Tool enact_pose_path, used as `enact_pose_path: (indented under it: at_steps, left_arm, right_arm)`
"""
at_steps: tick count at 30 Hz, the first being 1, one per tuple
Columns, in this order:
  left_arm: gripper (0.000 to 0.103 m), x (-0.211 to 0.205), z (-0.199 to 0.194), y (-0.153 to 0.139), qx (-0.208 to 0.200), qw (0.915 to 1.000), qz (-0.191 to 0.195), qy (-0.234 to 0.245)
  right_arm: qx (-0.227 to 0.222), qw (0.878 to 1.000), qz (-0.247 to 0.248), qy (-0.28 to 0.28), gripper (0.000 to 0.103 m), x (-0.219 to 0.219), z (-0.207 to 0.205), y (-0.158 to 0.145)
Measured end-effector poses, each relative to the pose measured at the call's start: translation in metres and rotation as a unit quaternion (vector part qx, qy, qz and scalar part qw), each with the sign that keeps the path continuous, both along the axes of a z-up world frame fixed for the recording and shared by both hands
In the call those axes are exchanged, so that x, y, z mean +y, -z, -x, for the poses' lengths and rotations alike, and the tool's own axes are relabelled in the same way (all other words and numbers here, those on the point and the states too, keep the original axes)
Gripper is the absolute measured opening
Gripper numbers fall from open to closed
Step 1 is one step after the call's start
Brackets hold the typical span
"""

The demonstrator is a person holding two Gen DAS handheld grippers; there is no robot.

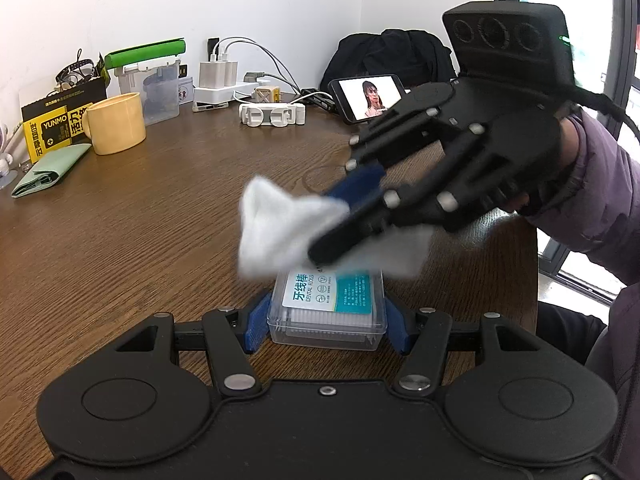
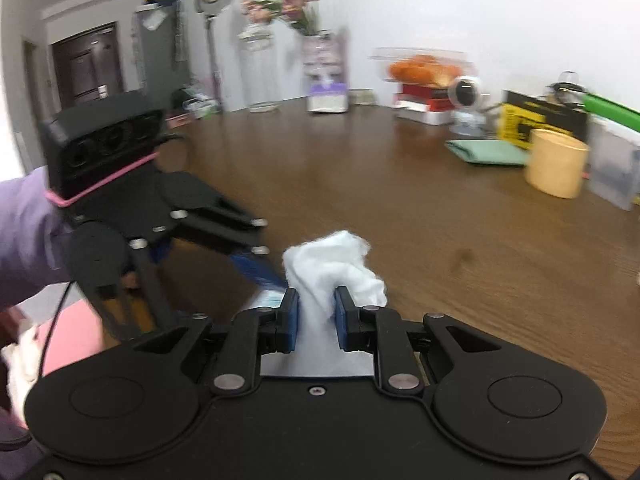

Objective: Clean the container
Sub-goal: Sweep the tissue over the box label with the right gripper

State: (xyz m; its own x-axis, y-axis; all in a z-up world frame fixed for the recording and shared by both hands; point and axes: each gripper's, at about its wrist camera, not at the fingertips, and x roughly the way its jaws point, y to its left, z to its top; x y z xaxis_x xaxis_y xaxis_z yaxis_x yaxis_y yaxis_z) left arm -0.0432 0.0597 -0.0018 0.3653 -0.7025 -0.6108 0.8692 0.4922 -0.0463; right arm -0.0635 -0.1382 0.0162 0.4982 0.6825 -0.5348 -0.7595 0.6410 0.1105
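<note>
Nearest, in the left wrist view: left gripper [image 1: 326, 320] clamped on a clear plastic box [image 1: 328, 316] of dental floss picks, blue pads pressed to its two short sides, box resting on the wooden surface [image 1: 160, 240]. Grip only on smooth plastic walls, so a likely slip or twist under a hard sideways wipe (a thin box could also flex or pop its lid).

Just beyond: right gripper [image 1: 340, 232] pinched narrow on a white cloth [image 1: 280, 228], holding it over the far edge of the box lid, apparently touching or nearly so; blur makes contact hard to judge. In the right wrist view, right gripper [image 2: 316, 316] with cloth [image 2: 332, 268] bunched up between and past the pads. Only a fold of cloth caught, so a risk of dragging loose mid-stroke. Loose corner hanging wide, so a risk of snagging on the left gripper's blue pad. Hard black fingertip close to the lid, so a risk of scraping plastic instead of wiping with cloth.

Farther back: yellow cup [image 1: 116, 124], green pouch [image 1: 48, 172], phone [image 1: 370, 96] propped upright, chargers and cables along the wall. All well apart from the box; only a wide, careless sweep likely to reach the phone.
</note>
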Motion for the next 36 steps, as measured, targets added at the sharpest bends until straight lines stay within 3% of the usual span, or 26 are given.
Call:
enact_pose_path:
  at_steps: [6,12,17,24,31,36]
  left_arm:
    - [0.057,-0.001,0.0,0.0,-0.001,1.0,-0.001,0.002]
    - [0.057,-0.001,-0.001,0.0,0.001,1.0,0.001,0.002]
    - [0.057,-0.001,-0.001,0.0,0.0,1.0,0.0,0.002]
    - [0.057,-0.001,-0.001,0.0,0.0,1.0,0.0,0.002]
    - [0.057,-0.001,0.0,0.0,0.0,1.0,0.0,0.002]
    - [0.057,-0.001,0.001,0.0,-0.001,1.0,0.0,0.001]
  right_arm:
    - [0.001,0.999,0.005,-0.043,0.02,0.004,0.022,-0.002]
    - [0.004,1.0,0.02,0.009,0.02,-0.024,0.016,-0.004]
    - [0.001,1.0,0.012,0.022,0.02,-0.015,0.0,-0.002]
    - [0.007,0.999,-0.001,-0.048,0.02,-0.001,0.016,-0.001]
    - [0.009,1.0,0.014,0.026,0.02,-0.04,0.012,-0.002]
    - [0.003,1.0,0.009,0.028,0.021,-0.024,-0.003,-0.001]
